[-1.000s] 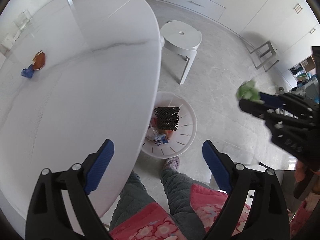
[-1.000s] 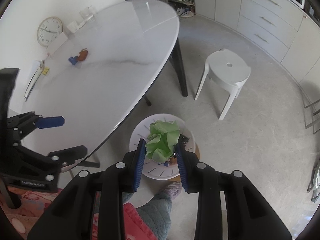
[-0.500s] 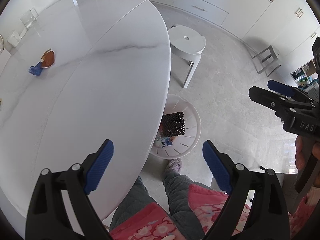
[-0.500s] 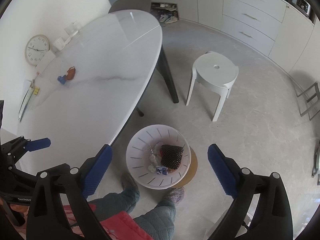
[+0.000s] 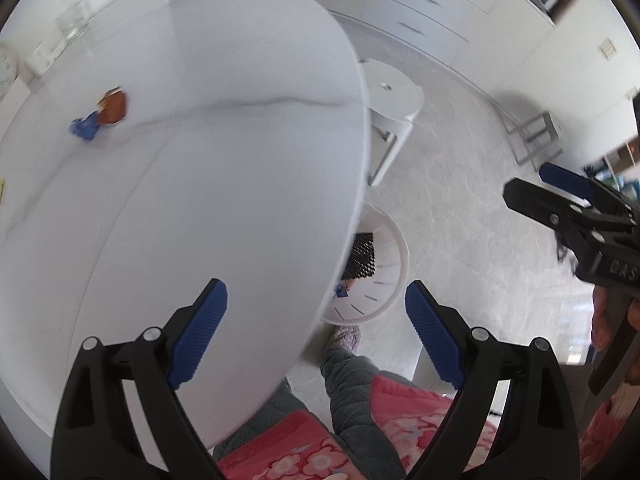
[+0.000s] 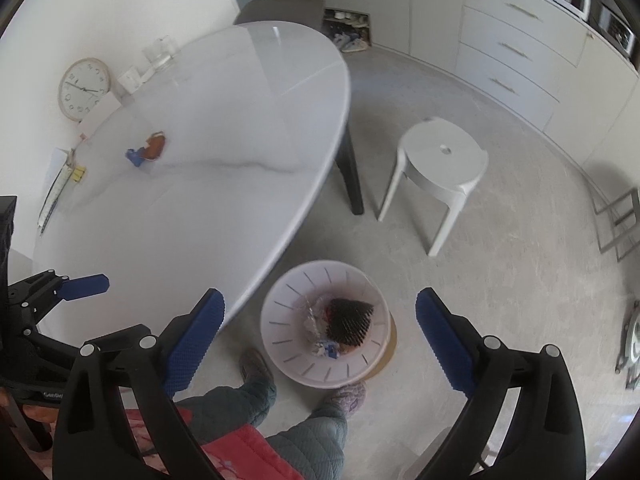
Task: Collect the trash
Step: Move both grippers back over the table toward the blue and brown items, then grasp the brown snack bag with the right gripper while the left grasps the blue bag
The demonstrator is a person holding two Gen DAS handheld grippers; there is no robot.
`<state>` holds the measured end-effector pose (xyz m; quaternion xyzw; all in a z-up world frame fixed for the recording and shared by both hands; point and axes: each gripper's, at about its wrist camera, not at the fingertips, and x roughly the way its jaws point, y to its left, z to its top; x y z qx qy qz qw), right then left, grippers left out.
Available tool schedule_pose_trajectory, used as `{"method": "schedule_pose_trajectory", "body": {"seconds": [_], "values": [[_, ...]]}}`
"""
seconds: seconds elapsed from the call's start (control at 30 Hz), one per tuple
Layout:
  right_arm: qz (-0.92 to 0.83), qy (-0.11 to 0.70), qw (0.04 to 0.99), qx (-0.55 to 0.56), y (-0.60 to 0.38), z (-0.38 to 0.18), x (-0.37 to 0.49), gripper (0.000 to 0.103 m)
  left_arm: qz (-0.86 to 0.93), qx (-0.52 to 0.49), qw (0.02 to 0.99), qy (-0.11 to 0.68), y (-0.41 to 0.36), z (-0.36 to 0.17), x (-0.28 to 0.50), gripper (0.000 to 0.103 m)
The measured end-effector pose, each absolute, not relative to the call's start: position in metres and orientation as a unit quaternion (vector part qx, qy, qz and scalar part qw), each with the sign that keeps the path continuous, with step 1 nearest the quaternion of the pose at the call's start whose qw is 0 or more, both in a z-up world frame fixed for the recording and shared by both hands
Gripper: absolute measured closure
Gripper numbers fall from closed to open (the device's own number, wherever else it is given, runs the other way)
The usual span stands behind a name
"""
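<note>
On the white table, toward ten o'clock in the left wrist view, lie the orange and blue scraps.
Left gripper gapes wide, empty; right gripper enters at three o'clock. Scraps look light, crumpled, soft; pinch the orange bulge.

Right wrist view: scraps sit at ten o'clock, long axis running seven to one, blue end low. Right gripper, jaws just opened wide, holds nothing above the bin.
</note>
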<state>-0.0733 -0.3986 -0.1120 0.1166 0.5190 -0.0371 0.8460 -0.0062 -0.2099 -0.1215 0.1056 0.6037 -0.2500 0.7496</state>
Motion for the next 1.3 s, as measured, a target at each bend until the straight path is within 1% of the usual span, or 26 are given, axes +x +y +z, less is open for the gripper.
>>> {"method": "schedule_pose_trajectory", "body": {"seconds": [0.2, 0.53, 0.67, 0.83, 0.9, 1.07, 1.13, 1.3], "values": [[-0.002, 0.508, 0.855, 0.101, -0.362, -0.103, -0.021, 0.003, -0.179, 0.060, 0.782, 0.594, -0.151, -0.121, 0.048, 0.016], [0.073, 0.514, 0.852, 0.060, -0.285, -0.105, 0.091, 0.003, -0.056, 0.017, 0.812, 0.581, -0.061, -0.141, 0.165, 0.016], [0.089, 0.522, 0.847, 0.048, -0.263, -0.110, 0.127, 0.003, -0.041, -0.006, 0.811, 0.583, -0.043, -0.150, 0.202, 0.016], [0.101, 0.533, 0.839, 0.037, -0.244, -0.119, 0.165, 0.003, -0.031, -0.016, 0.801, 0.597, -0.033, -0.170, 0.240, 0.021], [0.110, 0.534, 0.838, 0.030, -0.239, -0.123, 0.177, 0.003, -0.032, -0.022, 0.797, 0.603, -0.030, -0.177, 0.251, 0.021], [0.117, 0.548, 0.828, 0.019, -0.228, -0.137, 0.201, 0.003, -0.025, -0.034, 0.791, 0.610, -0.027, -0.193, 0.270, 0.022], [0.120, 0.551, 0.826, 0.019, -0.226, -0.140, 0.207, 0.003, -0.026, -0.040, 0.792, 0.609, -0.026, -0.197, 0.274, 0.025], [0.122, 0.557, 0.821, 0.021, -0.228, -0.148, 0.213, 0.003, -0.025, -0.057, 0.786, 0.615, -0.022, -0.208, 0.280, 0.027]]}}
